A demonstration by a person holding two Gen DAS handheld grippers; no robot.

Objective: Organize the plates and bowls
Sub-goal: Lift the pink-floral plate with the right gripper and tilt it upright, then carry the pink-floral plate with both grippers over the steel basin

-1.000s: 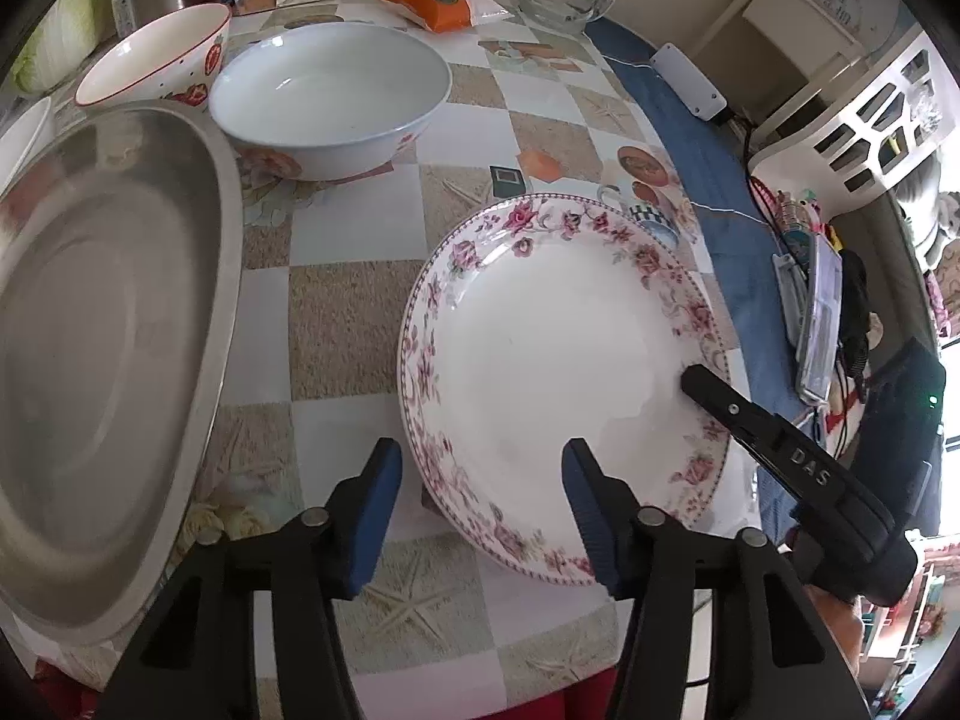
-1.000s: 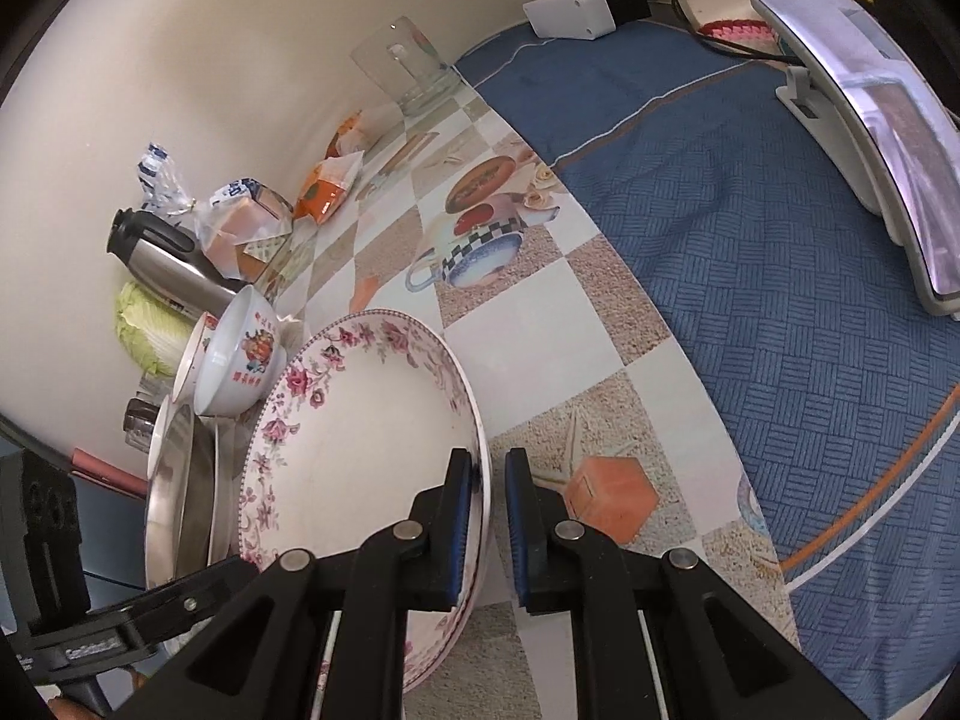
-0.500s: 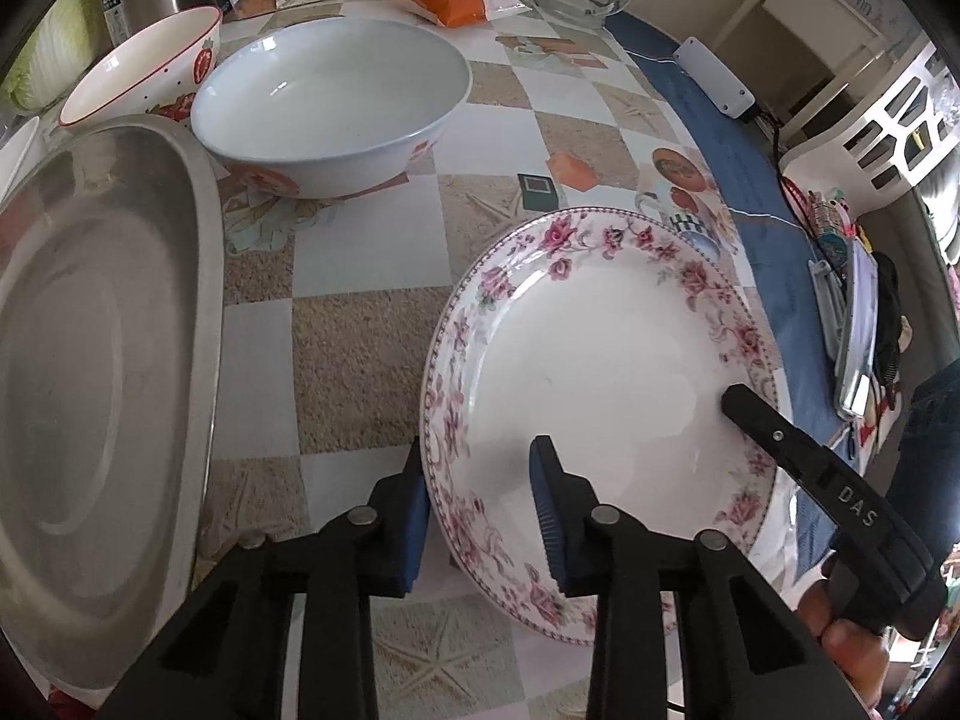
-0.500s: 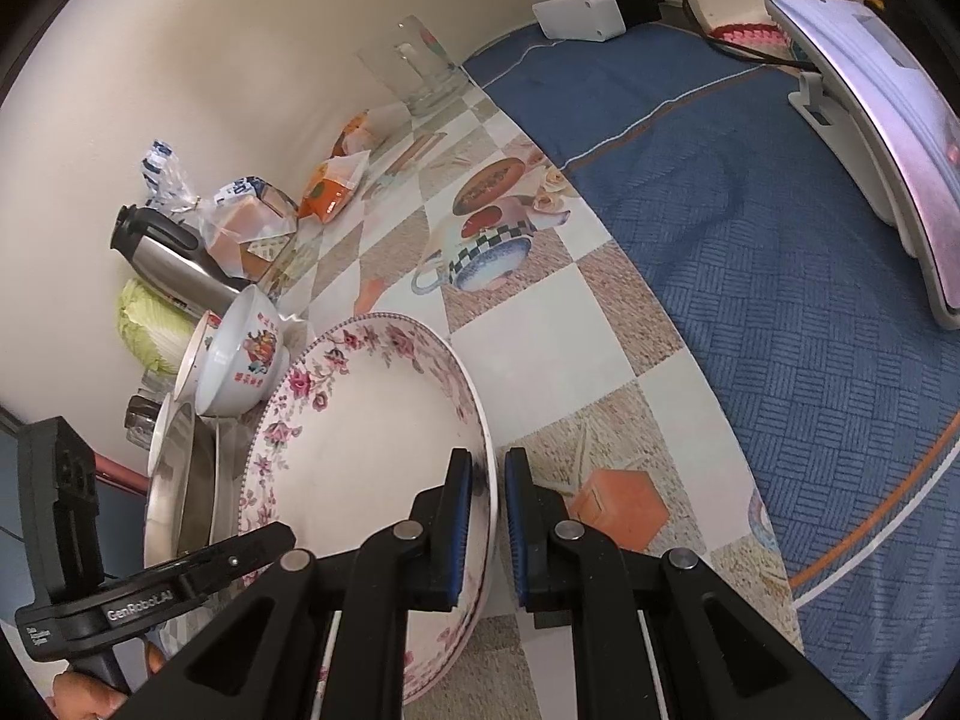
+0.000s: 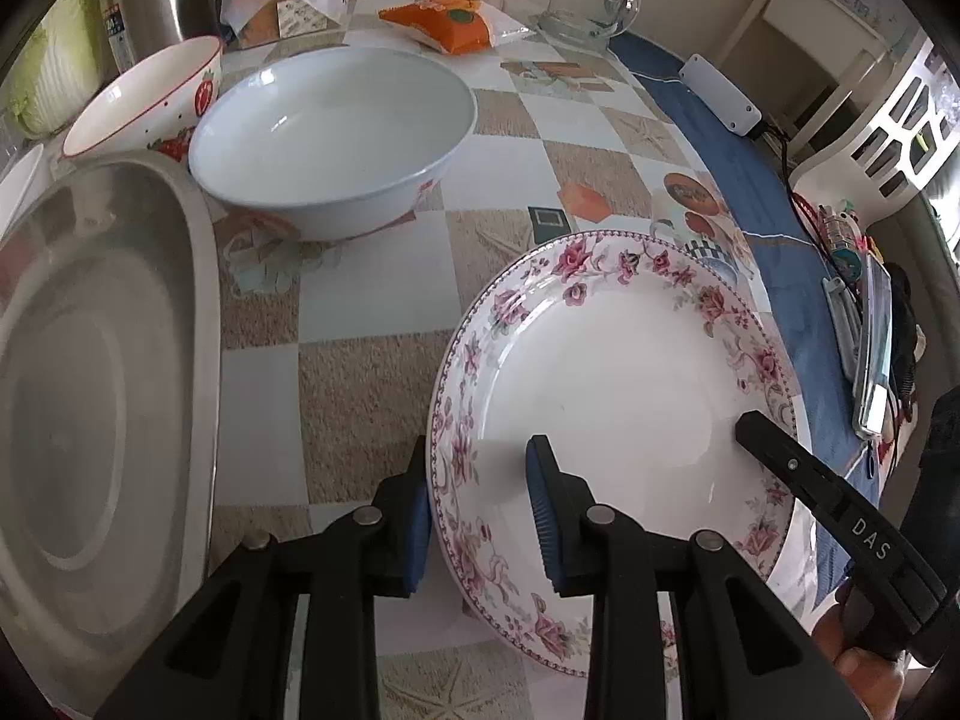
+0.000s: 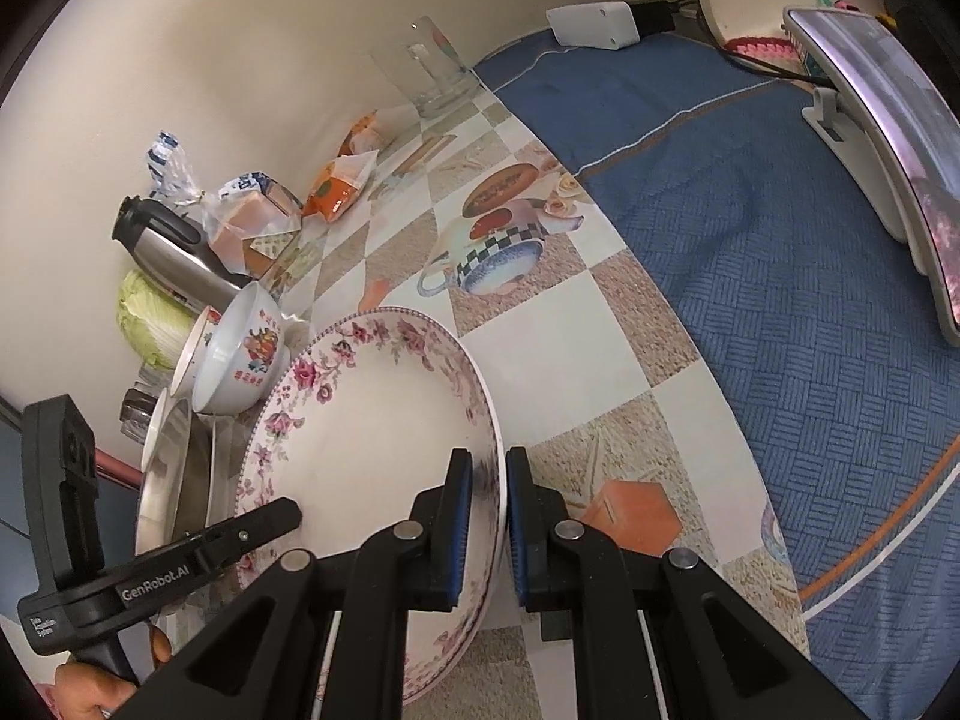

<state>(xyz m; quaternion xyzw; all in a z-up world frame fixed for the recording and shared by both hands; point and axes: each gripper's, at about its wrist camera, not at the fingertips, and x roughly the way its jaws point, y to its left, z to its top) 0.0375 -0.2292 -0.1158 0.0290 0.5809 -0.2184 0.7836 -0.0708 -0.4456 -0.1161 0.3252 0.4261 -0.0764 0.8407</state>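
Observation:
A white plate with a pink floral rim (image 5: 624, 396) is held off the table, tilted. My left gripper (image 5: 480, 480) is shut on its near left rim. My right gripper (image 6: 486, 480) is shut on the opposite rim; the plate shows there too (image 6: 372, 420). A large white bowl (image 5: 336, 132) stands behind, with a smaller red-patterned bowl (image 5: 144, 96) to its left. A big steel plate (image 5: 90, 372) lies at the left.
Checkered tablecloth (image 5: 372, 312) with a blue cloth (image 6: 750, 228) on the right side. A steel flask (image 6: 174, 258), a cabbage (image 6: 150, 318), snack packets (image 5: 456, 24) and a glass (image 6: 432, 72) stand along the wall. A phone on a stand (image 6: 888, 150) is at the right.
My left gripper moved forward and closed from open onto the plate's rim. The plate rose and tilted off the table, with the right gripper still clamped on it.

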